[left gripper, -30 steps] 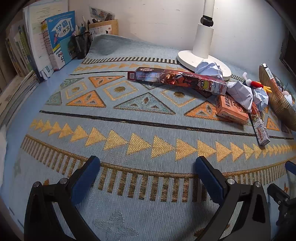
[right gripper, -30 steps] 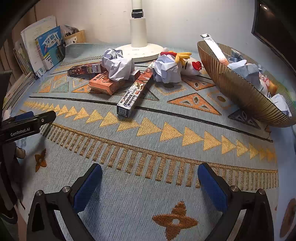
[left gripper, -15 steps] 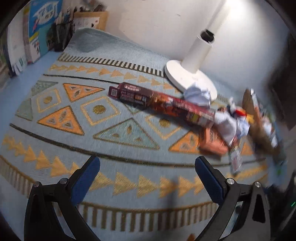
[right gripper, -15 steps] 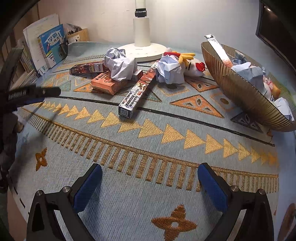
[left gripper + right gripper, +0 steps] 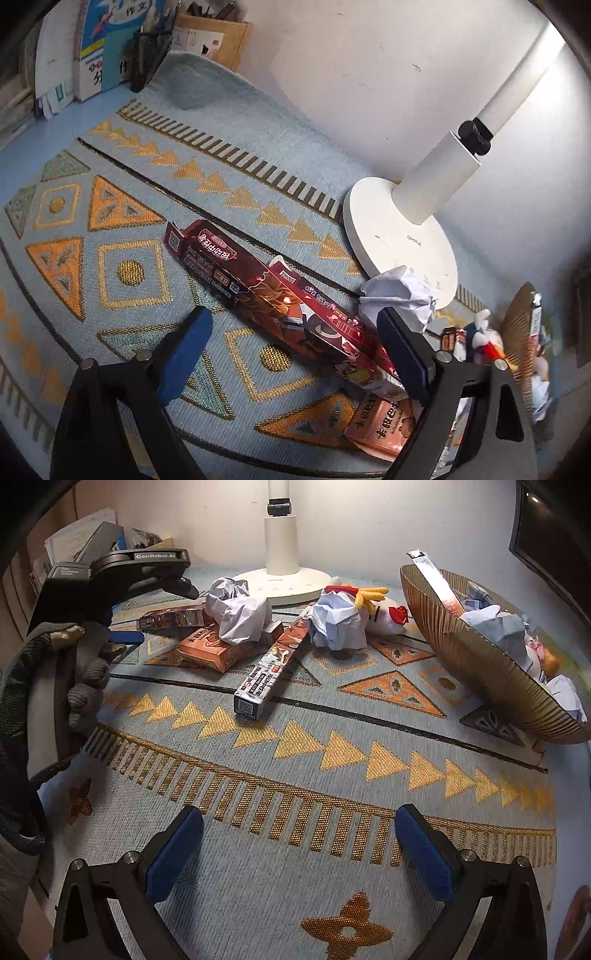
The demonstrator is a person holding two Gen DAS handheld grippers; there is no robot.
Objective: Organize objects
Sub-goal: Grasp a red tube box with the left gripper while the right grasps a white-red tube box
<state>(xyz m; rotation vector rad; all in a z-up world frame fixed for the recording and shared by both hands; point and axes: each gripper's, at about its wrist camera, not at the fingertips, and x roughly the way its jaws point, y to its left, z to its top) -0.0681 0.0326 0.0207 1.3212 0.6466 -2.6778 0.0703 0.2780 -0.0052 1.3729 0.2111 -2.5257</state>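
1. Left wrist view: the long dark red box point(image 5: 280, 302) lies flat on the patterned mat point(image 5: 122, 206), slanting from upper left to lower right. It is glossy, printed with cartoon figures and white characters, and its upper-left end flap stands open.
2. The left tongs point(image 5: 291, 350) straddle the box's lower half; their jaws are closing, with the box between the blue pads point(image 5: 184, 350) but not yet pressed, as far as the frame shows.
3. A crumpled paper ball point(image 5: 397, 295) sits against the box's far side, touching the white lamp base point(image 5: 399, 236). An orange box point(image 5: 384, 424) lies just below the red box's lower end.
4. Right wrist view: the right tongs point(image 5: 295, 853) hang spread wide over bare mat, nothing between them. A gloved hand point(image 5: 66, 672) holds the left tongs at the left edge.
5. A second long box point(image 5: 273, 668) lies near the middle, beside another paper ball point(image 5: 338, 622) and a plush toy point(image 5: 376, 605). A gold ribbed bowl point(image 5: 480, 672) on the right holds paper wads and a long box leaning on its rim.
6. The mat covers a blue counter against a white wall; books point(image 5: 107, 40) and a mesh pen cup point(image 5: 149, 55) stand in the far left corner.
7. The red box's lower end is hidden behind the right pad, and the bowl's contents are hard to make out in the left wrist view.
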